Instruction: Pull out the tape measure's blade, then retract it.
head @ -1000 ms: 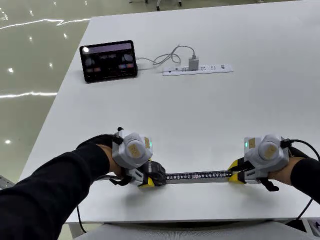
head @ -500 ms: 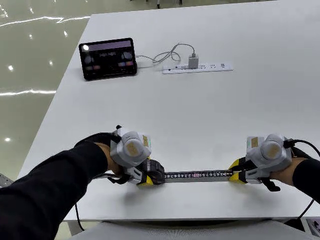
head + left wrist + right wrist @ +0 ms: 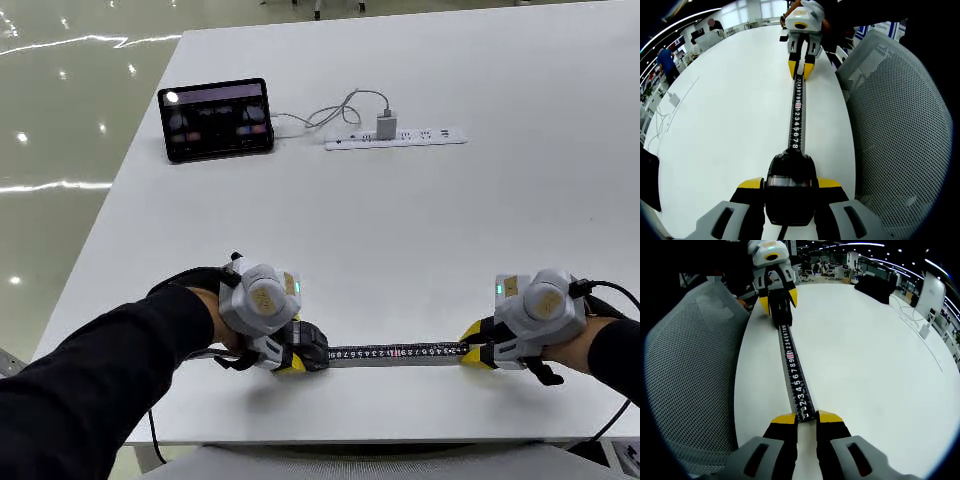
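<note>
While left claw (image 3: 790, 183) clamps case (image 3: 313, 346), right claw (image 3: 807, 417) pinches blade (image 3: 792, 374) along table edge (image 3: 380, 432).

The right tongs (image 3: 469, 356) have drawn the blade (image 3: 396, 352) a little farther out of the tape measure (image 3: 312, 347).

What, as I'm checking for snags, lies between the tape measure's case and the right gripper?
The pulled-out blade spans it, from the case in the left gripper to the right gripper, flat on the table, seen in all three views.
</note>
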A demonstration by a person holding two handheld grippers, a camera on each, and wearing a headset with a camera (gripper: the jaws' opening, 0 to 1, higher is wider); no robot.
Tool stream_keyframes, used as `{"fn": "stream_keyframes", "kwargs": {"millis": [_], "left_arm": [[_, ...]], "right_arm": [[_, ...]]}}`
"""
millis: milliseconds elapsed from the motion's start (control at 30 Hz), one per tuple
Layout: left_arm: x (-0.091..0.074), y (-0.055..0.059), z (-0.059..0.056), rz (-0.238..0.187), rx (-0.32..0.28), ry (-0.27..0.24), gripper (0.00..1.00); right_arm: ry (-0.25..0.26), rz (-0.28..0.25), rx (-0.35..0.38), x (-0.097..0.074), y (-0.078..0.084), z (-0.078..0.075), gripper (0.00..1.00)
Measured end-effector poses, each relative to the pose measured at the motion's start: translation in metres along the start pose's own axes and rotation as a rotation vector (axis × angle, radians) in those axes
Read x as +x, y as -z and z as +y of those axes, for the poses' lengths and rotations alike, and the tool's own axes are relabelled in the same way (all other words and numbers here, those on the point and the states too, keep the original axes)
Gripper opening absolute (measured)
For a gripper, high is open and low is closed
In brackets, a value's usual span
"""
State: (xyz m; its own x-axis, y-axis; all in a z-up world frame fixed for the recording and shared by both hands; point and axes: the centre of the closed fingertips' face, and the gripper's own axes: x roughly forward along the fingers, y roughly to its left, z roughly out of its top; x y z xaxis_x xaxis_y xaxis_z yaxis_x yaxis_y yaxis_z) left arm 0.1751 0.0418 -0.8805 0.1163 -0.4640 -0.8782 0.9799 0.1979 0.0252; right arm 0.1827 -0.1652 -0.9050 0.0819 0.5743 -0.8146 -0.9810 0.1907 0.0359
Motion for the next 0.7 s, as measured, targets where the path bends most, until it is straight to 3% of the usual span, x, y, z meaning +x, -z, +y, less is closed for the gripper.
{"fn": "stream_keyframes", "kwargs": {"millis": [700], "left_arm": [[0.0003,-0.0007,-0.0003,-0.01,0.002,-0.004,0.34]], "right_arm": [[0.01,0.002,0.001,-0.0063,0.0078,-0.0022,0.08]]}}
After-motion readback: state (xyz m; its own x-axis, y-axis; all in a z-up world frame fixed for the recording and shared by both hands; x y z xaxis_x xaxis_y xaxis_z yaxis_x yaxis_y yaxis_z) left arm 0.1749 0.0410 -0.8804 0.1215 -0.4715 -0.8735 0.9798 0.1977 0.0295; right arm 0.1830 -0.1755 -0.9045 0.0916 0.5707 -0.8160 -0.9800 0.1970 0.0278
